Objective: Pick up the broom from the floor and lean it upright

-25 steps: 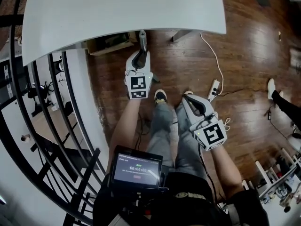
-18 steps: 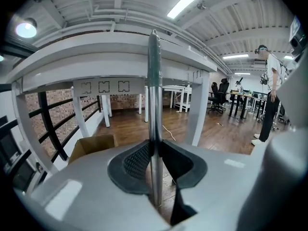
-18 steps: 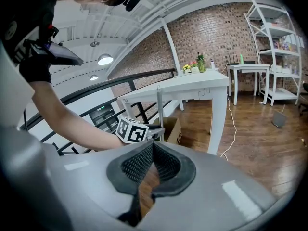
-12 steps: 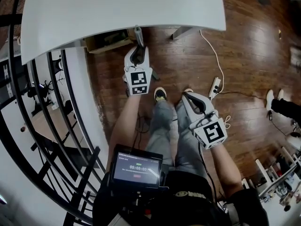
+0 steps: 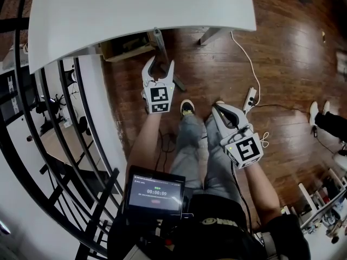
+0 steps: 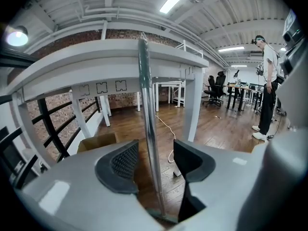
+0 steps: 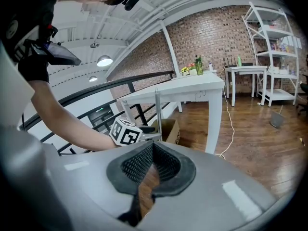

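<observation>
The broom's metal handle (image 5: 159, 42) stands nearly upright, its top against the edge of the white table (image 5: 135, 10). In the left gripper view the handle (image 6: 147, 105) runs up between the two pads with a gap on either side. My left gripper (image 5: 159, 64) is opening around it and no pad presses on it. Lower right, my right gripper (image 5: 219, 110) hangs over the wooden floor, its jaws shut with nothing between them (image 7: 153, 165). The right gripper view also shows the handle (image 7: 156, 105) and the left gripper's marker cube (image 7: 126, 131). The broom head is hidden.
A cardboard box (image 5: 127, 47) sits under the table. A power strip (image 5: 249, 99) with a white cable lies on the floor at the right. Black railing (image 5: 54, 118) curves along the left. Another person's legs (image 5: 328, 121) show at the far right.
The left gripper's jaws have spread apart from the handle they were closed on. The handle stays upright against the table. The right gripper has not moved.
</observation>
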Action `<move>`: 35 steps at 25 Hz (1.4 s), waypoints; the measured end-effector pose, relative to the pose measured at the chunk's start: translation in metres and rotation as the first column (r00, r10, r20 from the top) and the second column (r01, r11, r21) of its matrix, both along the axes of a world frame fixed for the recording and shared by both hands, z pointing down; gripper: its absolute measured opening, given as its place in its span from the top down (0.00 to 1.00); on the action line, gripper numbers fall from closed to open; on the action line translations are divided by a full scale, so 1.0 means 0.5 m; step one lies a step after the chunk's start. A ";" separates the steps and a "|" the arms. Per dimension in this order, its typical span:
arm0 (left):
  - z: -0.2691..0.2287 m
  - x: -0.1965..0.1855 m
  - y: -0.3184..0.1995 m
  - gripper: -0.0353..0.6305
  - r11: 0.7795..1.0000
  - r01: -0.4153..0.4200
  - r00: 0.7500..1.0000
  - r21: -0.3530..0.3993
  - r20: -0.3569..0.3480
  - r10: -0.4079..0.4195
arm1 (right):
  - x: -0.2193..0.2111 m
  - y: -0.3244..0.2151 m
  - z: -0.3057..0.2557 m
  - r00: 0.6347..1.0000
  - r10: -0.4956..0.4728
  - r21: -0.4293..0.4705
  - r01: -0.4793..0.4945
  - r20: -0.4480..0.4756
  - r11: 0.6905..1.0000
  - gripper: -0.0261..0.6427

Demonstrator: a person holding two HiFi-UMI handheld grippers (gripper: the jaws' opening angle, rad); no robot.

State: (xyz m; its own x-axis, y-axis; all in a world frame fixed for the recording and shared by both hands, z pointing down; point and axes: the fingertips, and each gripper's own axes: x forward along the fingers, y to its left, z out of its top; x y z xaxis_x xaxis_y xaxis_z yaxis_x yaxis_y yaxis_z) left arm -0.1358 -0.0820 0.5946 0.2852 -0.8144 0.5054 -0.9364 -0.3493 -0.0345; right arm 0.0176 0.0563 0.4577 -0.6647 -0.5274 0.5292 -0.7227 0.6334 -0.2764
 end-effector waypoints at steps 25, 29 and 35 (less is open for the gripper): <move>-0.798 0.122 0.223 0.92 0.939 -0.048 0.965 0.339 -0.227 0.131 | -0.023 -0.025 -0.442 0.988 -0.109 0.356 0.064 0.108 0.932 0.95; -0.819 0.146 0.264 0.92 0.942 -0.034 0.959 0.335 -0.254 0.125 | -0.034 -0.009 -0.472 0.983 -0.144 0.385 0.090 0.115 0.919 0.95; -0.837 0.154 0.270 0.92 0.937 -0.028 0.966 0.349 -0.231 0.115 | -0.051 -0.005 -0.487 0.976 -0.187 0.396 0.130 0.109 0.909 0.96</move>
